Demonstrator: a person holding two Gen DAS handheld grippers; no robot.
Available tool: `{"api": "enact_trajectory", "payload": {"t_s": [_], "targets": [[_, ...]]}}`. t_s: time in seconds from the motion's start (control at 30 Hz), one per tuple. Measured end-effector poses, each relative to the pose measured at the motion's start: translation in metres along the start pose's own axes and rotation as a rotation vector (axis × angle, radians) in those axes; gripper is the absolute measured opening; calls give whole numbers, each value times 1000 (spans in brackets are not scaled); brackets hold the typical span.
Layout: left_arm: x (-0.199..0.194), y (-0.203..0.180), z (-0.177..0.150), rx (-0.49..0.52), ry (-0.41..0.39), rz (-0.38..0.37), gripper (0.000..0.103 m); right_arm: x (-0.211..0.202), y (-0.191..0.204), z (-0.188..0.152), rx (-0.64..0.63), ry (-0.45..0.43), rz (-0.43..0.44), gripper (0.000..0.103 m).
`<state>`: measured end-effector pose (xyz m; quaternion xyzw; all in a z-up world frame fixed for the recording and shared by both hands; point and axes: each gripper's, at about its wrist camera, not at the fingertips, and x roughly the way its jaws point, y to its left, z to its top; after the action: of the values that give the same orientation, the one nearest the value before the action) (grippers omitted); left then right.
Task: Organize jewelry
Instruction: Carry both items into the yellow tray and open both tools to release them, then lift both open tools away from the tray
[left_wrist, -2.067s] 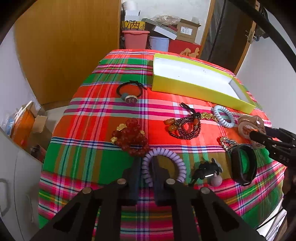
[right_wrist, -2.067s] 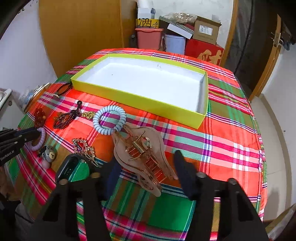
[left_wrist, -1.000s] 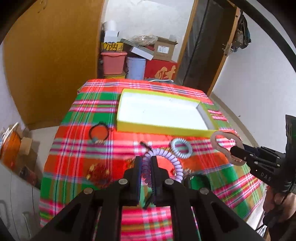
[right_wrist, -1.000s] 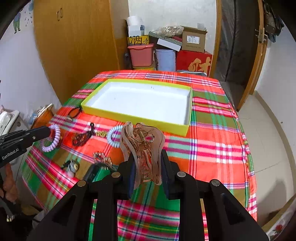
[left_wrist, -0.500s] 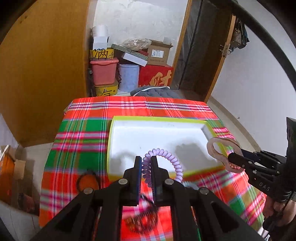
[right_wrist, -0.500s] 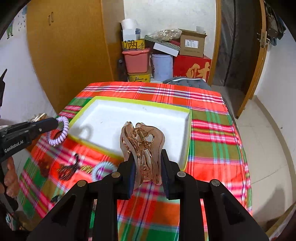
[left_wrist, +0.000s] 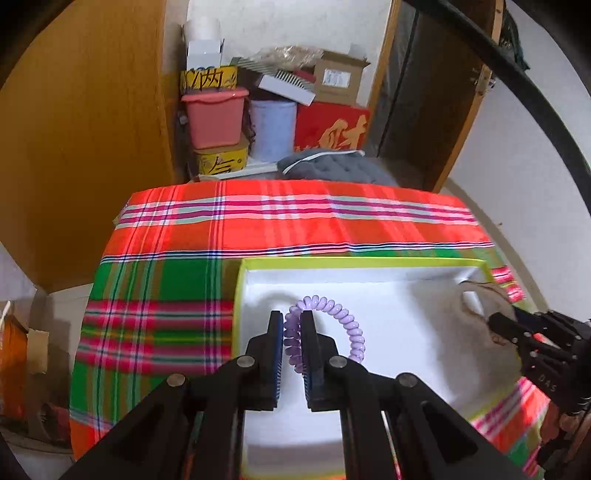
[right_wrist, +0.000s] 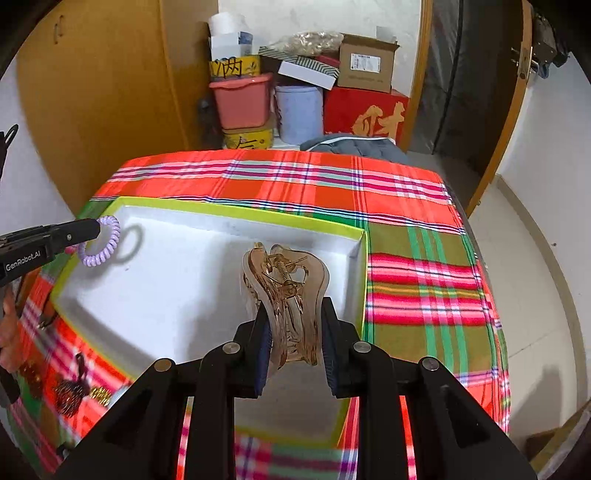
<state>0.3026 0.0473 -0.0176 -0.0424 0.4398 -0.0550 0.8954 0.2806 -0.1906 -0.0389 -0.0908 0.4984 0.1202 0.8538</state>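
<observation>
Jewelry pieces are in both grippers above the yellow-rimmed box (right_wrist: 364, 258), which lies on the plaid tablecloth (right_wrist: 424, 266) with its white floor bare. The left gripper (left_wrist: 291, 325) is clenched on a lilac spiral hair tie (left_wrist: 332, 314); one side of the coil is pinched between the pads and the rest loops out to the right, hanging over the box's left part, near its left wall. In the right wrist view the same tie (right_wrist: 101, 242) shows at the tip of the left gripper (right_wrist: 94, 229) above the box's far left corner, its shadow falling on the white floor. The right gripper (right_wrist: 291, 317) is grasping a translucent amber claw clip (right_wrist: 286, 295) by its lower end, the clip standing upright between the pads with its metal spring at the top, over the right part of the box, near the right wall. At the near left edge of the cloth, outside the box, lie a dark beaded bracelet (right_wrist: 72, 393) and a small gold piece (right_wrist: 99, 394), both blurred. Beyond the table's far edge stand a pink tub (right_wrist: 242, 99), a pale blue bucket (right_wrist: 299, 114) and a red box (right_wrist: 365, 114).
</observation>
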Motion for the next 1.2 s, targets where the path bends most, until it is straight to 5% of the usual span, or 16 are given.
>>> {"api": "enact_trajectory", "payload": {"t_s": [0.57, 0.67, 0.73, 1.2], "targets": [[32, 7, 4, -18, 55, 64, 10, 25, 1, 13, -18, 22, -36, 27], [32, 10, 5, -39, 55, 35, 10, 19, 1, 12, -18, 1, -24, 45], [29, 13, 5, -52, 50, 31, 10, 13, 3, 10, -24, -14, -17, 55], [-34, 20, -14, -93, -32, 10, 21, -39, 2, -8, 12, -87, 24, 56]]}}
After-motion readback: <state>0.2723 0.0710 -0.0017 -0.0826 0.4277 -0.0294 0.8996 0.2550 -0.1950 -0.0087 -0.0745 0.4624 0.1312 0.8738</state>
